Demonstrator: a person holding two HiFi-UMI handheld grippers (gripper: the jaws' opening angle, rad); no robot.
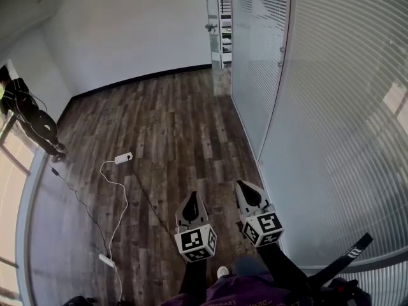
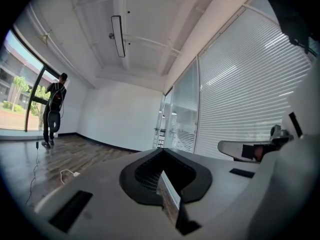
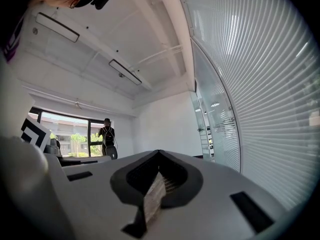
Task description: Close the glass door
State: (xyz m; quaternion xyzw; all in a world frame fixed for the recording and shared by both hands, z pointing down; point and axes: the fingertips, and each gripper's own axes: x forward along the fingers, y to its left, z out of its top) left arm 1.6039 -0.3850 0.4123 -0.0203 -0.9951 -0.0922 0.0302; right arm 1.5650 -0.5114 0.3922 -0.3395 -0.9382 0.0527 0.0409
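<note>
Left gripper (image 1: 192, 199) and right gripper (image 1: 245, 189): fingers together, nothing held. Glass door (image 1: 213, 18) well ahead, at far end of glass wall (image 1: 255, 81), apparently ajar. Risks: right gripper knocking the near wall; white cable (image 1: 121, 196) on floor (image 1: 172, 120) snagging a foot

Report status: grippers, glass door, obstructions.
Left gripper, right gripper shut, empty. Glass door far ahead, untouched. White cable on floor left of path; person by window.
</note>
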